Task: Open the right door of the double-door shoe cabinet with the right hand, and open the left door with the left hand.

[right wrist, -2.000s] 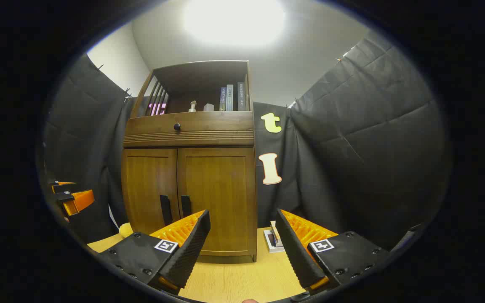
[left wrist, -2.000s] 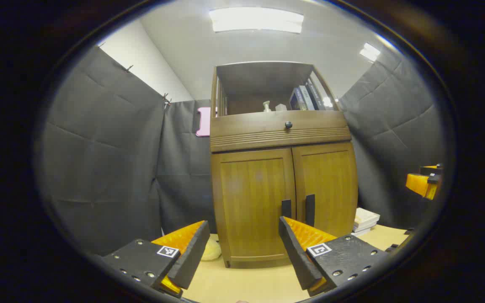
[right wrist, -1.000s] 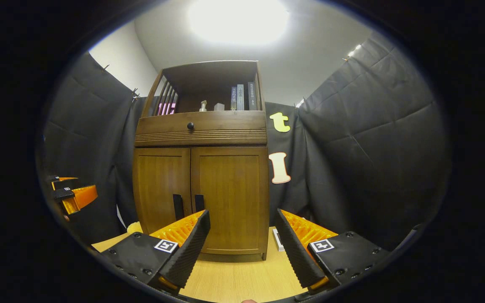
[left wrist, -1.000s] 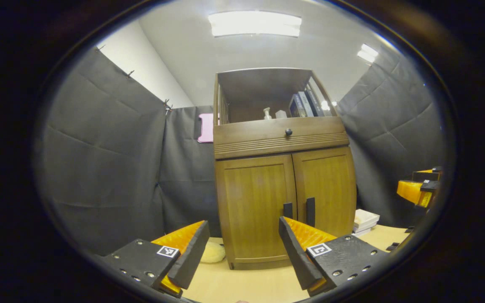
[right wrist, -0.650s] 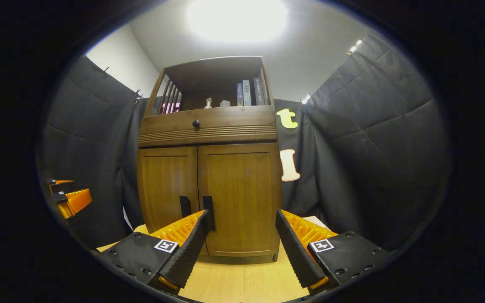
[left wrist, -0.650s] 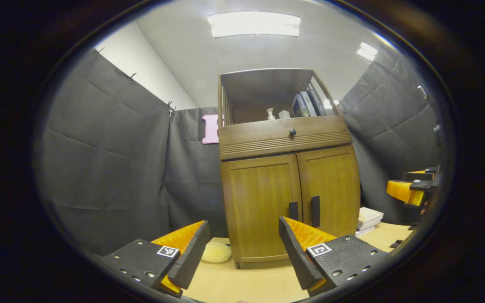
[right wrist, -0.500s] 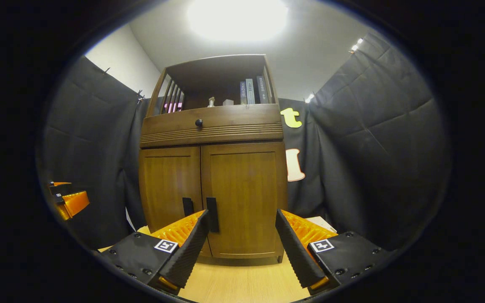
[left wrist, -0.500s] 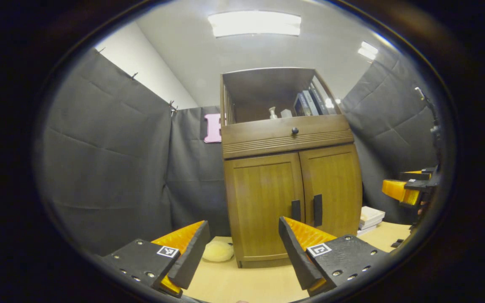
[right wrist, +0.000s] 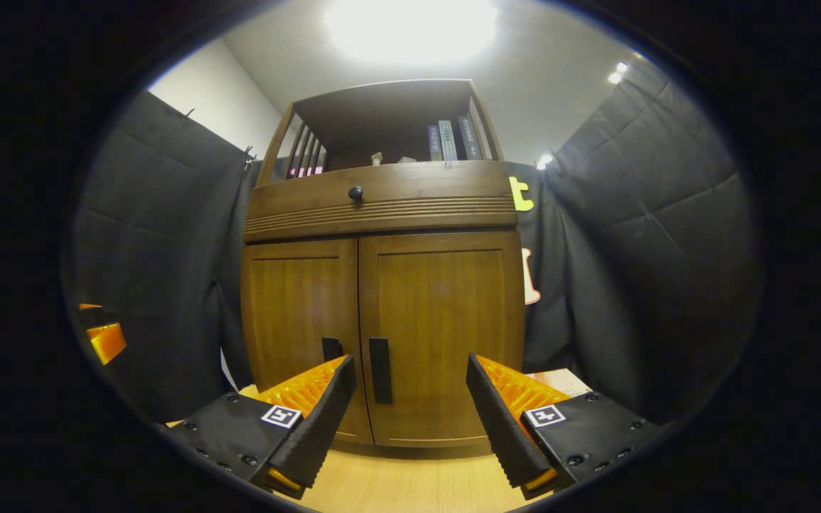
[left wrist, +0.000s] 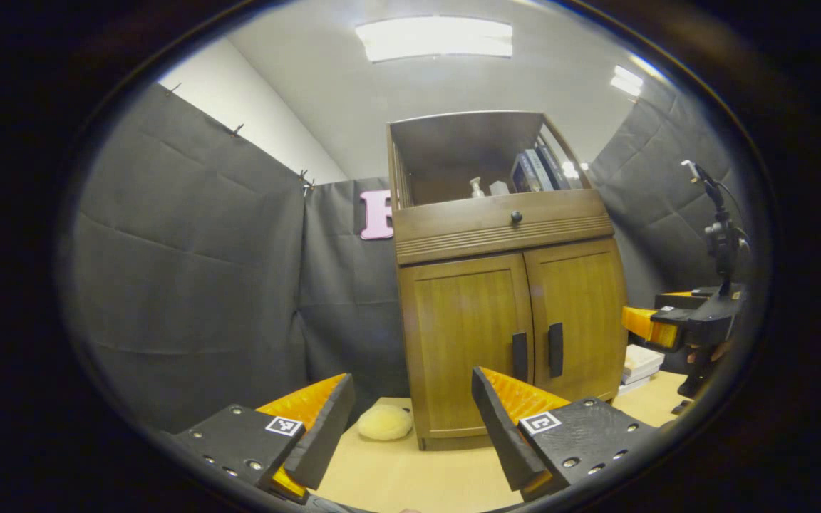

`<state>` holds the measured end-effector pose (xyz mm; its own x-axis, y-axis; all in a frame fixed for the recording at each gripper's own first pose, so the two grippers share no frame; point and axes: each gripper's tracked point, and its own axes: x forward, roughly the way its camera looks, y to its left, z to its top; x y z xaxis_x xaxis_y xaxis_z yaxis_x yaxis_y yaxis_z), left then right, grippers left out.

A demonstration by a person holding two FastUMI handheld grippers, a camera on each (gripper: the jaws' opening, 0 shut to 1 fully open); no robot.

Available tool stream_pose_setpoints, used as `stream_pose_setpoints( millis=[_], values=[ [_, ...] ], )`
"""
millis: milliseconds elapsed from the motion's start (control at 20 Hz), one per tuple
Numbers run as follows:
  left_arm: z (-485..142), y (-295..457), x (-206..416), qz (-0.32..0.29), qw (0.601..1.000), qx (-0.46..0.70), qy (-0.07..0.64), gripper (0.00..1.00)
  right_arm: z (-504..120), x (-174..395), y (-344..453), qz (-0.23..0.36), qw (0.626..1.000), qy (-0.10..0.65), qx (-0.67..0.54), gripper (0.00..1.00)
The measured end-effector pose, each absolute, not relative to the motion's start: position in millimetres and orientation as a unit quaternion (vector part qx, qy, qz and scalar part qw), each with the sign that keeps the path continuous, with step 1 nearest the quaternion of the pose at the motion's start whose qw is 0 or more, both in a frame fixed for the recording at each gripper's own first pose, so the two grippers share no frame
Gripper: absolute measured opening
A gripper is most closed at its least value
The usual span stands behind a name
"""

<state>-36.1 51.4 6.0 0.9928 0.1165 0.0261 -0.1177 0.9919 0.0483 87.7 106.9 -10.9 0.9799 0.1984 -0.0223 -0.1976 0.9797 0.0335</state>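
Observation:
A brown wooden shoe cabinet [right wrist: 382,335] stands on the light table, both doors closed. In the right gripper view the right door [right wrist: 446,335] has a dark vertical handle [right wrist: 380,370] that sits between and just beyond my open right gripper [right wrist: 407,410]; the left door's handle [right wrist: 331,348] is partly hidden by a finger. In the left gripper view my left gripper [left wrist: 410,420] is open, farther back, with the left door [left wrist: 471,342] and its handle [left wrist: 519,356] ahead to the right. The right gripper [left wrist: 656,329] also shows near the cabinet's right side.
A drawer with a round knob [right wrist: 355,192] and an open shelf with books [right wrist: 450,139] top the cabinet. A pale fluffy ball [left wrist: 384,422] lies left of the cabinet base, and stacked books [left wrist: 642,362] lie to its right. Black cloth walls close in all around.
My right gripper has moved closer to the cabinet and leftward, bringing the right door's handle between its fingers' line. The left gripper has turned left, so the cabinet slid right in its view.

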Motion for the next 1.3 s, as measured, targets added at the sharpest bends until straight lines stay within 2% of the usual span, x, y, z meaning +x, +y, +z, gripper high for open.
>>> stream_pose_setpoints(
  millis=[100,250,300,400,650,800,850,900,1250,1300],
  values=[
    [5.7,54.3,-36.6,0.064,0.998,0.025,-0.010,0.95,-10.7,97.7,114.0,0.104,0.994,0.011,0.014,0.95],
    [5.9,60.3,-38.1,0.075,0.997,0.026,-0.009,0.95,-16.0,112.8,124.9,0.109,0.994,0.016,0.014,0.98],
    [5.4,62.1,-38.0,0.079,0.996,0.027,-0.008,0.95,-19.2,115.2,127.4,0.110,0.994,0.019,0.016,0.95],
    [5.4,66.5,-40.3,0.087,0.996,0.029,-0.006,0.95,-25.4,128.6,134.6,0.112,0.993,0.025,0.018,0.98],
    [4.5,75.9,-44.0,0.106,0.994,0.034,-0.001,0.95,-44.5,157.4,148.2,0.114,0.992,0.045,0.017,0.95],
    [3.9,82.0,-47.3,0.118,0.992,0.038,0.003,0.95,-55.1,174.8,156.5,0.111,0.992,0.052,0.015,0.98],
    [4.0,85.5,-47.6,0.123,0.992,0.039,0.004,0.95,-58.6,181.5,159.7,0.110,0.992,0.055,0.014,0.95],
    [3.9,87.1,-49.5,0.129,0.991,0.040,0.004,0.95,-61.5,187.4,161.3,0.108,0.992,0.057,0.013,0.98],
    [0.3,96.3,-64.2,0.154,0.987,0.046,0.015,0.95,-79.9,223.1,177.0,0.112,0.992,0.065,0.007,0.91],
    [1.3,98.3,-64.0,0.159,0.986,0.048,0.015,0.95,-83.0,227.8,178.7,0.111,0.991,0.070,0.007,0.82]
  ],
)
